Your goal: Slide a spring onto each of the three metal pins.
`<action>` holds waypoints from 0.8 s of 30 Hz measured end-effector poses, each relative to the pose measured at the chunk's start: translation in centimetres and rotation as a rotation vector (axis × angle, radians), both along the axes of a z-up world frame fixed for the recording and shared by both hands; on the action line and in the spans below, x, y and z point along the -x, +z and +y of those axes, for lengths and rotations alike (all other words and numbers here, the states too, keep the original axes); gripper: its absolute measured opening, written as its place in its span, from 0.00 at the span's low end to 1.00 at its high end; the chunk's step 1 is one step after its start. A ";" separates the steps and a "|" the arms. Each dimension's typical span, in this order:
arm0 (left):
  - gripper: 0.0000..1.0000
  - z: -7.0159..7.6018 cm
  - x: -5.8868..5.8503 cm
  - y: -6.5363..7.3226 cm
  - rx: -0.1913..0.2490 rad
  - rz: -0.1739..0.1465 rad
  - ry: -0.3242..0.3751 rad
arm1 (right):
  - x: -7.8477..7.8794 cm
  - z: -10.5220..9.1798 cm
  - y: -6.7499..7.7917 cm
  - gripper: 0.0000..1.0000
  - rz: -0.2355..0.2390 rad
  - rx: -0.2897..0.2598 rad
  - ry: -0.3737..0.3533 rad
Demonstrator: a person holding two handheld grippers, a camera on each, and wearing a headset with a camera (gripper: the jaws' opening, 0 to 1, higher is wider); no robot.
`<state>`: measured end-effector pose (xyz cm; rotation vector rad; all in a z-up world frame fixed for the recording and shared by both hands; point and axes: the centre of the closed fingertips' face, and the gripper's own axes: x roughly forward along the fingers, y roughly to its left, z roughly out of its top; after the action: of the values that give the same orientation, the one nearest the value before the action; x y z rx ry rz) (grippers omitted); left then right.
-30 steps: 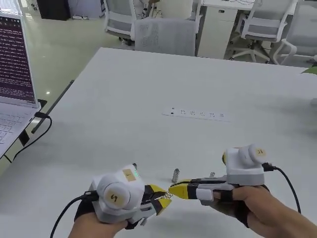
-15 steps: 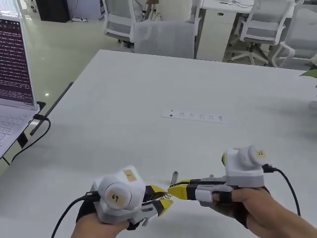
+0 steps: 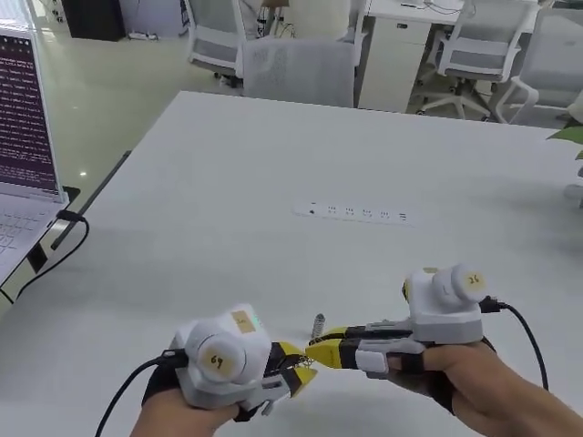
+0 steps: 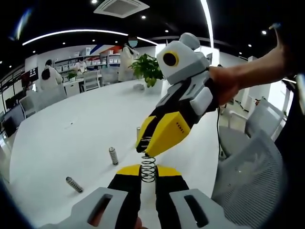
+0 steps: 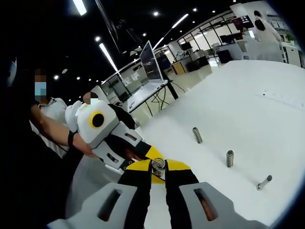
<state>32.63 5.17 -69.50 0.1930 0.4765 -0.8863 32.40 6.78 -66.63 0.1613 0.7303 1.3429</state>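
A white table [image 3: 273, 164] stood in an open office, with a laptop [image 3: 23, 137] at its left edge, a row of sockets [image 3: 355, 213] set into the top, and grey chairs [image 3: 301, 68] behind. In the head view both tools met near the table's front edge. The left gripper [image 3: 299, 369] and right gripper [image 3: 314, 350] had their yellow tips touching around a small spring [image 3: 306, 362]. Just beyond them an upright pin [image 3: 318, 323] stood on the table.

In the left gripper view, the left gripper [image 4: 148, 171] had its jaws pressed in on the lower coils of the spring [image 4: 148, 168], which stood upright between them. The right gripper [image 4: 144, 143] came in from the upper right, its jaws drawn together on the spring's top end. On the table beyond stood one pin wearing a spring [image 4: 113, 155]. Another piece [image 4: 74, 184] lay flat nearer the edge, and a potted plant [image 4: 147, 69] sat far back.

In the right gripper view, the right gripper [image 5: 157, 168] held its jaws nearly together, pinching the spring [image 5: 157, 164], seen end-on at the tips. The left gripper [image 5: 152, 154] faced it from the left, touching the same spring. On the table to the right stood two pins with springs on them [image 5: 196, 135] [image 5: 229, 158], well apart from the tools. A third piece [image 5: 263, 182] lay flat beside them
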 end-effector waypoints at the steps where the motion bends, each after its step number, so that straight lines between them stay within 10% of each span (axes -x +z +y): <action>1: 0.02 0.0 0.0 0.0 0.000 -0.002 -0.002 | 0.0 0.0 0.0 0.08 -0.003 0.002 0.003; 24: 0.02 -1.7 0.4 2.6 0.091 -0.034 -0.071 | 0.5 -1.3 2.2 0.14 -0.179 0.190 0.230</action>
<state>32.27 3.51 -66.85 0.1416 0.3988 -0.9705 31.90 5.51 -64.47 -0.1980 0.7362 1.4748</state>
